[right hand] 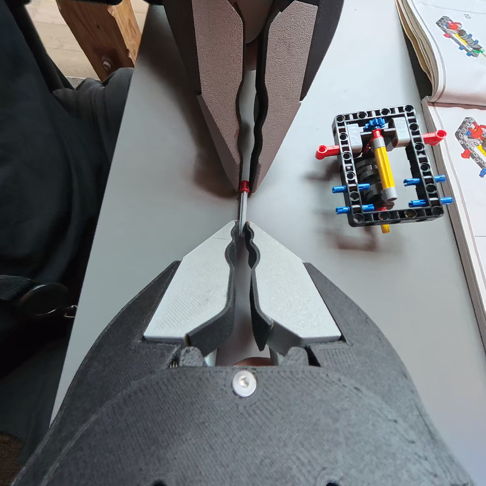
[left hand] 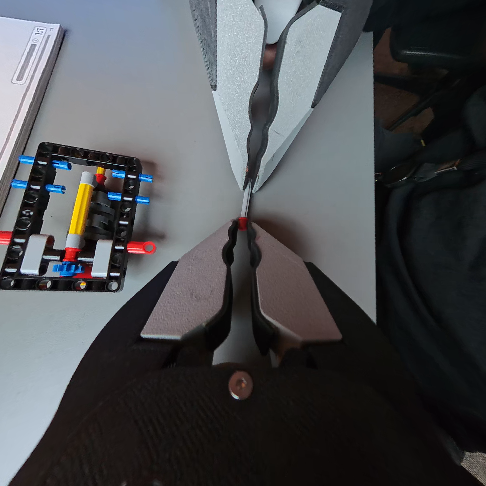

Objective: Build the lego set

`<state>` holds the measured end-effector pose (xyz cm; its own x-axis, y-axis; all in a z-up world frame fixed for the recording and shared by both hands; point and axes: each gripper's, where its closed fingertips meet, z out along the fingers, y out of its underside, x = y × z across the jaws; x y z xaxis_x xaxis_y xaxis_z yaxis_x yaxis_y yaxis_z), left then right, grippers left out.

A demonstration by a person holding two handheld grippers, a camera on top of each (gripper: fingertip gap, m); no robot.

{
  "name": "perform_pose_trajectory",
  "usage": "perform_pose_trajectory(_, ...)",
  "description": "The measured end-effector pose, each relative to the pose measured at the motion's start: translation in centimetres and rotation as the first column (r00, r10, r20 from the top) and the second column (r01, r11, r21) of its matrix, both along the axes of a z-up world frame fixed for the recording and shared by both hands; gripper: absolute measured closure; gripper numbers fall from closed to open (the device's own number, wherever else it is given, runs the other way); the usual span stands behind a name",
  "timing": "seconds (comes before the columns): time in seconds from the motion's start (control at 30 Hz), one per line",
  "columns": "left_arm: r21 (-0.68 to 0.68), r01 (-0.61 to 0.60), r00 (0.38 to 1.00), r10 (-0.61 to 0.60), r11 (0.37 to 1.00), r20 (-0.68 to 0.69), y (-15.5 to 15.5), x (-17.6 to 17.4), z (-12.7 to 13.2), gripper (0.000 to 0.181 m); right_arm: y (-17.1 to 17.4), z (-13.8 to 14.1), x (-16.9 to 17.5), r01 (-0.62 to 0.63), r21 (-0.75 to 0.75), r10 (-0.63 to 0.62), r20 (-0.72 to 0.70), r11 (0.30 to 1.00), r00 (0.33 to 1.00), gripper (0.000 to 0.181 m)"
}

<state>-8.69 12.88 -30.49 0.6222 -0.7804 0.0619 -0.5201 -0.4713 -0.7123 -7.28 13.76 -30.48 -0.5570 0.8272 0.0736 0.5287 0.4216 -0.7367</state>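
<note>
1. Lego's thin light-grey plastic axle (left hand: 246, 203) spans both grippers above the grey table (left hand: 131, 92); right gripper (right hand: 240, 228) pinches one end.
2. Left gripper (left hand: 242, 226) pinches the small red plastic bush (left hand: 242, 223); it likely needs sliding along.
3. Black rectangular Lego frame assembly (left hand: 71, 218) waits nearby.

A: Counts?
B: 2 grippers: left gripper (left hand: 242, 228), right gripper (right hand: 240, 227). 1 grey axle (right hand: 244, 203) w/ 1 red bush (right hand: 244, 185).
A: Build?
B: 1 black frame assy (right hand: 386, 168); 8 blue pin ends showing, 2 red pins, 1 blue gear (right hand: 373, 123). 1 instruction booklet (right hand: 452, 65).
</note>
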Motion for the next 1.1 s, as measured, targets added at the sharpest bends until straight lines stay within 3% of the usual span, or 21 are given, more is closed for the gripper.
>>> perform_pose_trajectory(0.7,-0.072,0.013,0.997,-0.008,0.997,0.073,0.9,-2.2,0.1,0.176,0.8,0.0,-2.2,-0.003,-0.062,0.006,0.038,0.998,0.999,0.180)
perform_pose_trajectory(0.87,-0.077,0.001,0.997,0.005,0.997,0.081,1.0,-2.3,0.1,0.176,1.0,0.7,-2.0,0.004,-0.094,-0.004,0.007,0.996,1.000,0.167)
perform_pose_trajectory(1.1,-0.086,-0.002,0.996,0.010,0.996,0.089,1.0,-2.3,0.1,0.176,2.3,1.0,-0.7,0.050,-0.138,-0.049,0.010,0.989,0.999,0.177)
